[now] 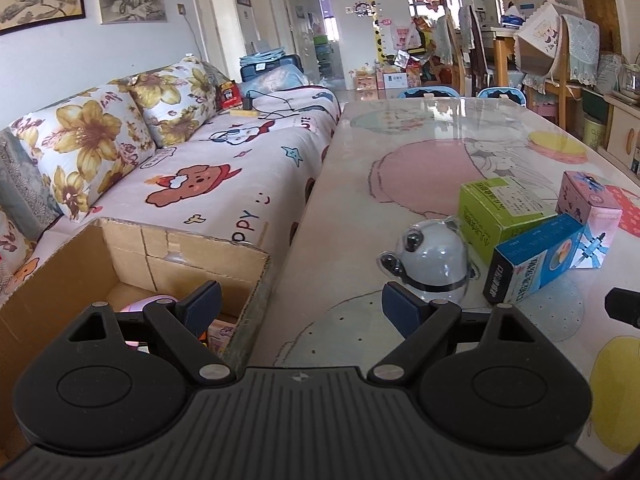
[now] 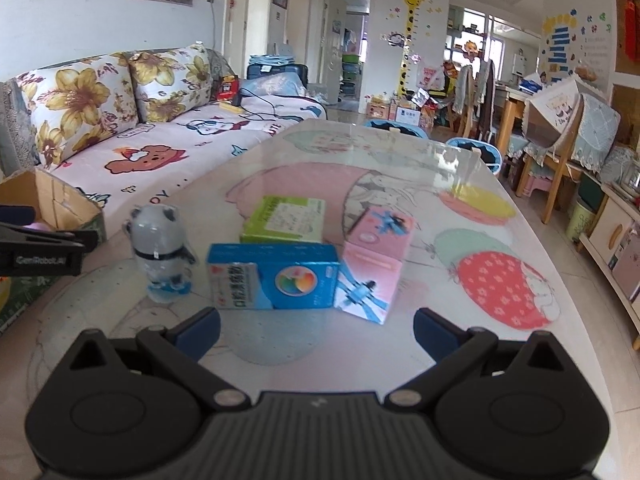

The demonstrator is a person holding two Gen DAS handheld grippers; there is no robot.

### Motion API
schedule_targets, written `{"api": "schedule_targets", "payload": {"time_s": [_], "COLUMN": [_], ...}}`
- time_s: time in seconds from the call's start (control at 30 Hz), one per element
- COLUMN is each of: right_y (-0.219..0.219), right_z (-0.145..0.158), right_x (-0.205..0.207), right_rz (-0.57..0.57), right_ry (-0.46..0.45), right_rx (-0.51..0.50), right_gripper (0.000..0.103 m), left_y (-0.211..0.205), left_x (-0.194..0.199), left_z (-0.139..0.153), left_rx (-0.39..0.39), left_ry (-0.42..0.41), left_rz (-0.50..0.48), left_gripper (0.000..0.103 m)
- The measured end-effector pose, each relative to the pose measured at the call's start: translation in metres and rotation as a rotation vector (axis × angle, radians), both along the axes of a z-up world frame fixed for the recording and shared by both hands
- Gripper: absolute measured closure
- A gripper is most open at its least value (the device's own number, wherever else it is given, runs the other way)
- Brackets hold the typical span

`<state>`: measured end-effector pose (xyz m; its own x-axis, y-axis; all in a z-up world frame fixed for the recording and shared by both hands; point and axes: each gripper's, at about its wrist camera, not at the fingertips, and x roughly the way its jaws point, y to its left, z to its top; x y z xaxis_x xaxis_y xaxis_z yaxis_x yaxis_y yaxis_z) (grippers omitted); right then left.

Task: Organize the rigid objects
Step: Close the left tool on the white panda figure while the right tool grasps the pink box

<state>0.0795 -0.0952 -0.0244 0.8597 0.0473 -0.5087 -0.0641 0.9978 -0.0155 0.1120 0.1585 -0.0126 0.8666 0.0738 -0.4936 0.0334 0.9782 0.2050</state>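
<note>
A grey panda figure (image 1: pixel 432 260) (image 2: pixel 162 254), a green box (image 1: pixel 496 212) (image 2: pixel 286 220), a blue box (image 1: pixel 536 260) (image 2: pixel 276 282) and a pink box (image 1: pixel 590 216) (image 2: pixel 376 260) stand grouped on the table. My left gripper (image 1: pixel 302 306) is open and empty, straddling the table's left edge beside an open cardboard box (image 1: pixel 132 248) (image 2: pixel 52 200) that holds pinkish items. My right gripper (image 2: pixel 316 334) is open and empty, just in front of the blue box. The left gripper's body (image 2: pixel 40 248) shows at the left of the right wrist view.
The table (image 1: pixel 400 168) (image 2: pixel 400 184) has a glossy cartoon-printed top. A sofa (image 1: pixel 208 168) with flowered cushions runs along its left side. Chairs and a wooden table (image 2: pixel 552 136) crowd the far right, with low cabinets (image 2: pixel 616 232) beside them.
</note>
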Motion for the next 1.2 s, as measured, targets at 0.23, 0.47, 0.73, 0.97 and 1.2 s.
{"api": "schedule_targets", "payload": {"time_s": [0.23,0.47,0.73,0.97,1.2], "right_y": [-0.014,-0.035,-0.049,-0.061,-0.057], "right_z": [-0.010,-0.014,-0.010,-0.012,-0.020], "right_x": [0.012,0.031,0.048,0.062,0.076], "right_rz": [-0.037,-0.126,-0.215,-0.233,-0.221], "right_ry": [0.012,-0.007,-0.028,-0.024,-0.014], "right_rx": [0.020,0.140,0.196,0.279,0.337], "right_gripper": [0.001,0.001,0.001,0.001,0.001], "left_y": [-0.002,-0.010,-0.020,-0.019,-0.021], "left_x": [0.004,0.010,0.019,0.031,0.035], "left_z": [-0.001,-0.006,-0.011,-0.017,-0.026], "left_rx": [-0.060,-0.101,-0.099,-0.113,-0.105], "left_ry": [0.015,-0.010,-0.035,-0.027,0.007], "left_rz": [-0.042,-0.085,-0.165,-0.215,-0.226], "left_gripper": [0.000,0.000,0.000,0.000,0.000]}}
